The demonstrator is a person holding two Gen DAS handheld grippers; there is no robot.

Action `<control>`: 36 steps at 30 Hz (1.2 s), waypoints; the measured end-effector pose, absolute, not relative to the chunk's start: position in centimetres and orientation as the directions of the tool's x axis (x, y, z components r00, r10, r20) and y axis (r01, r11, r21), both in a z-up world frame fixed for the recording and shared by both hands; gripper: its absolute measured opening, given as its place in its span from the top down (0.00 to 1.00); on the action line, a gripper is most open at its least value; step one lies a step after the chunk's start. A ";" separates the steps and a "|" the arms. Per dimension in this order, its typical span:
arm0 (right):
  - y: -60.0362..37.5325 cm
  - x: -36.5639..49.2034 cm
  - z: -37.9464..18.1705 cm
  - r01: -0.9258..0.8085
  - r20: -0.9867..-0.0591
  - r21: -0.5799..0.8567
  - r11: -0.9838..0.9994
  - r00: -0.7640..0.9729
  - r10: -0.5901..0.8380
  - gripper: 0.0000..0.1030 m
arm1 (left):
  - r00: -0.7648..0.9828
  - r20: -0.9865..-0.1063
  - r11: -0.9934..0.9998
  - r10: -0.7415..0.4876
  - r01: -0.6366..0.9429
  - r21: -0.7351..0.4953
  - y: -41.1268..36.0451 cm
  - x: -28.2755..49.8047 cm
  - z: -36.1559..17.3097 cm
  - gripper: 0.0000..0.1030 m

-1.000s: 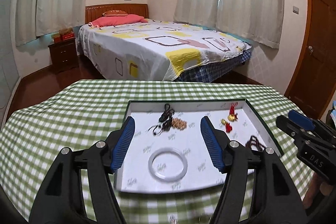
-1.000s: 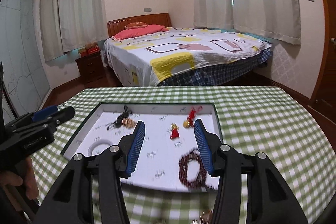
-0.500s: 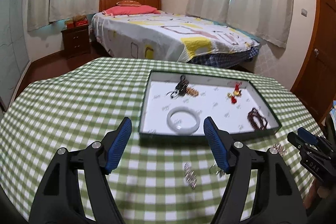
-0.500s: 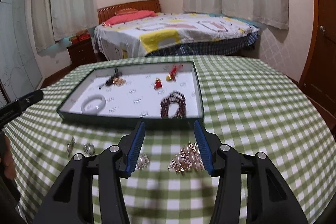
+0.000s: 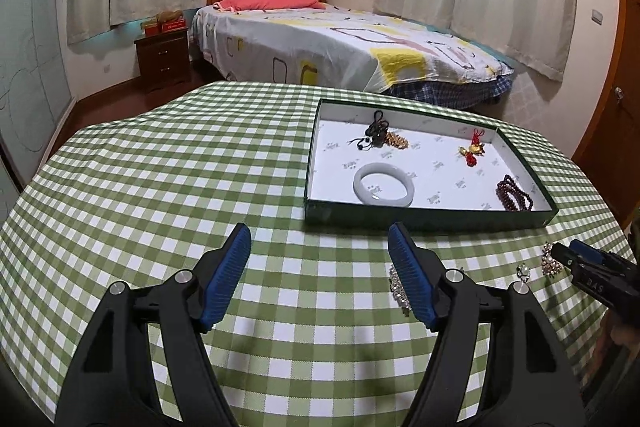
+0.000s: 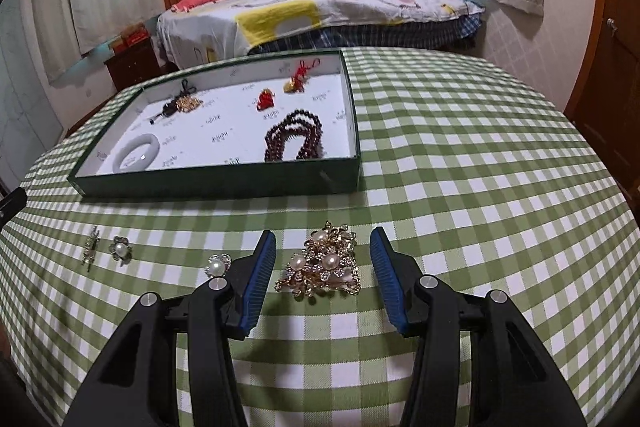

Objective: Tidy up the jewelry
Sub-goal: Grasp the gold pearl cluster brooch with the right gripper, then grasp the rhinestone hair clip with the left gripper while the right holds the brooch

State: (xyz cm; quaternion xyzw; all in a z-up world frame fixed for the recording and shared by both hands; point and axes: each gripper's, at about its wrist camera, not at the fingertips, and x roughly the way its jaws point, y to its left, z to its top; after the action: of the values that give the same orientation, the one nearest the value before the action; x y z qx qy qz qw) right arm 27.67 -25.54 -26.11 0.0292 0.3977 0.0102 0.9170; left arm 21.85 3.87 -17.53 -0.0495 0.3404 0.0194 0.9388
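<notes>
A green tray [image 6: 216, 179] with a white floor holds a white bangle [image 6: 136, 151], a dark red bead bracelet [image 6: 296, 141], red charms [image 6: 265, 99] and a black cord piece [image 6: 176, 103]. A gold pearl brooch [image 6: 324, 265] lies on the checked cloth between the fingers of my open right gripper [image 6: 322, 275]. A pearl earring [image 6: 218, 265], a second pearl earring [image 6: 120, 249] and a thin pin [image 6: 91, 247] lie left of it. My left gripper [image 5: 320, 267] is open and empty, in front of the tray [image 5: 424, 217]; a sparkly piece [image 5: 398, 289] lies by its right finger.
The round table with green checked cloth [image 5: 160, 179] fills the near view. A bed [image 5: 340, 47], a nightstand [image 5: 162, 59] and curtains stand behind it. A wooden door [image 6: 616, 75] is at the right. The right gripper shows at the right edge of the left wrist view [image 5: 596, 273].
Both grippers have pulled back from over the tray toward the table's near side. The right gripper has come down around the gold brooch. Both stay open.
</notes>
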 end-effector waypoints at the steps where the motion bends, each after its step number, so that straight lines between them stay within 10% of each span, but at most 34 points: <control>1: -25.5 27.8 -26.3 0.005 -0.733 0.064 0.998 0.678 0.044 0.53 | 0.765 -0.644 0.994 0.002 -0.071 -0.082 3.9 21.9 -17.7 0.33; 11: -25.1 28.7 -27.5 -0.005 -0.773 0.049 0.999 0.633 0.041 0.54 | 0.743 -0.670 0.994 -0.006 -0.069 -0.085 3.8 22.3 -18.9 0.33; 18: -25.1 28.0 -27.4 -0.012 -0.768 0.057 0.998 0.639 0.052 0.78 | 0.727 -0.686 0.994 -0.017 -0.061 -0.089 3.2 22.5 -19.6 0.33; 36: -26.5 26.8 -27.0 0.002 -0.756 0.076 0.997 0.652 0.056 0.79 | 0.688 -0.722 0.997 -0.067 0.012 -0.081 -0.2 23.7 -21.8 0.39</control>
State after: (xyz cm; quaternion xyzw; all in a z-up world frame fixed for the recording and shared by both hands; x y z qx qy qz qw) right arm 26.82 -26.53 -27.04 0.0348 0.4166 0.0149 0.9083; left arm 23.73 -0.19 -21.82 -0.0347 0.3942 -0.0216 0.9181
